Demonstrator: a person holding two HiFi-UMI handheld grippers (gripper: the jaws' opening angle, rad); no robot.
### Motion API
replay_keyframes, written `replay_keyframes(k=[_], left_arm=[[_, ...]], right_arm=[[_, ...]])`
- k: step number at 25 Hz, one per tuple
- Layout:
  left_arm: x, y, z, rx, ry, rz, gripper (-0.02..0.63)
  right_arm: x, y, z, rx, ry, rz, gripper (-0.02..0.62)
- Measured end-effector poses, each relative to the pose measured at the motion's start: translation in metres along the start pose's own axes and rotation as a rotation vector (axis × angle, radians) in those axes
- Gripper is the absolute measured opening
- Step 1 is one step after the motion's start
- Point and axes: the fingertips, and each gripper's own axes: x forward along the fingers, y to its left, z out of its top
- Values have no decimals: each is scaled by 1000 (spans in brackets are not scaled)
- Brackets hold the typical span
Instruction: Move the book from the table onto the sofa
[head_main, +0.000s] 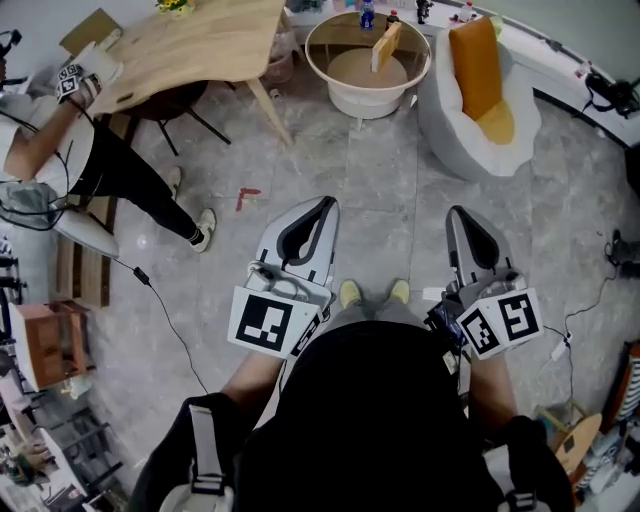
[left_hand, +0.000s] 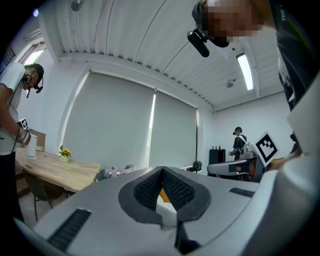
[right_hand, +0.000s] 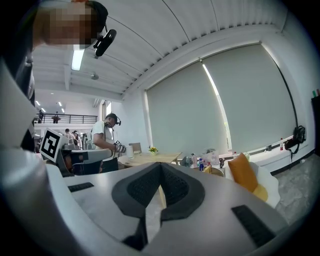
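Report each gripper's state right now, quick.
Left gripper: closed, holding nothing.
Right gripper: closed, holding nothing.

Two tongs (head_main: 328, 202) (head_main: 458, 212), one book (head_main: 386, 47), one sofa (head_main: 445, 115) (with one orange cushion (head_main: 476, 62)), two tables (head_main: 200, 45) (head_main: 312, 55).

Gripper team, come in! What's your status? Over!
Left gripper shut, empty; right gripper shut, empty. Book standing on round table ahead, not yet on sofa. Nothing seen in the way.
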Motion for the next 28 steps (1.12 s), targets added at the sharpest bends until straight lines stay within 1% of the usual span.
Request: replay_keyframes(k=[8,11,15,22,28], left_arm=[[-12,19,0,-13,-8,-26,12],[-12,23,-1,-19,-9,-25,12],[-6,16,-6,-7,0,-39,12],[11,17,-8,-5,11,-30,12],[49,20,-6,12,26,-34,12]], right_arm=[[14,24,0,-3,6,-9,11],[19,29,-3,-18,20,5,12],[16,21,-6,-10,14,-5,11],[24,3,-6,17,10,7,11],[46,-28,-1,15,8,18,12]])
